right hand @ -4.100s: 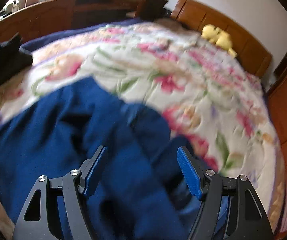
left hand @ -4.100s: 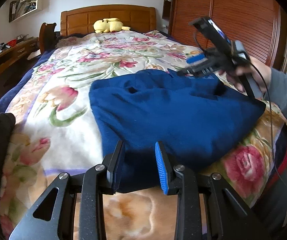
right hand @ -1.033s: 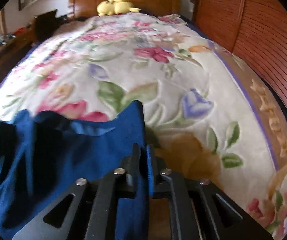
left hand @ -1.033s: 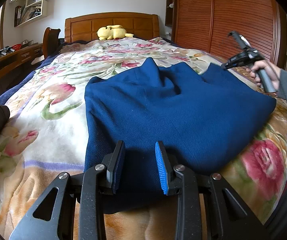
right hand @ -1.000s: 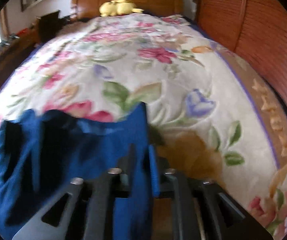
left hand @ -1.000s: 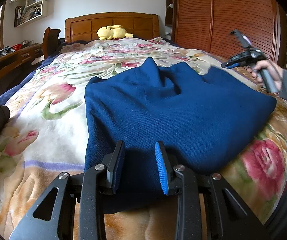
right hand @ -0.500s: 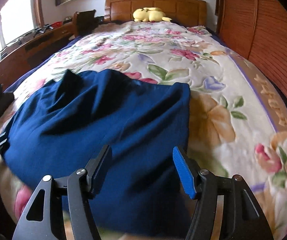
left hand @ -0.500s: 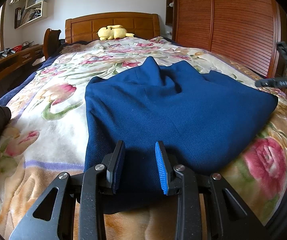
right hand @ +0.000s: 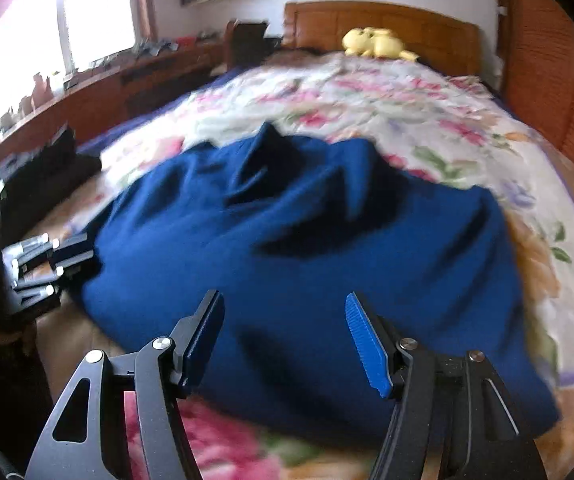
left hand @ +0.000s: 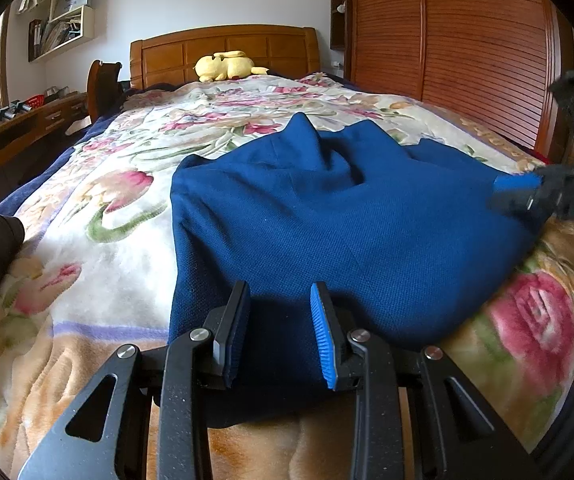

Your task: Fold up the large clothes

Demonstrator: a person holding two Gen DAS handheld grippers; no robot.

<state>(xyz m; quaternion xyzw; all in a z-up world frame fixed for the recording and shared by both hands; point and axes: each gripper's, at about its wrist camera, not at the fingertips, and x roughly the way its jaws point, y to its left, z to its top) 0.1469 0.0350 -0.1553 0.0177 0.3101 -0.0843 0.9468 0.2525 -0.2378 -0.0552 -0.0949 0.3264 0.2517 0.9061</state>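
Blue garment [left hand: 339,220] lies flat on the floral bedspread [left hand: 99,216], long axis left-right; left gripper [left hand: 281,336] jaws part-open over its near hem, right gripper [right hand: 285,340] jaws wide apart, empty, over the right near corner.

garment [left hand: 327,216]: matt blue knit | blanket [left hand: 119,240]: probably fleece | headboard [left hand: 223,46]: glossy wood

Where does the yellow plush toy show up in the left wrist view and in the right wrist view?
Left wrist view: yellow plush toy at top centre, against the wooden headboard, beyond the blue garment.
Right wrist view: the toy at top, right of centre, blurred, against the same headboard.
Shared landmark: the floral blanket, with the blue garment lying on it.
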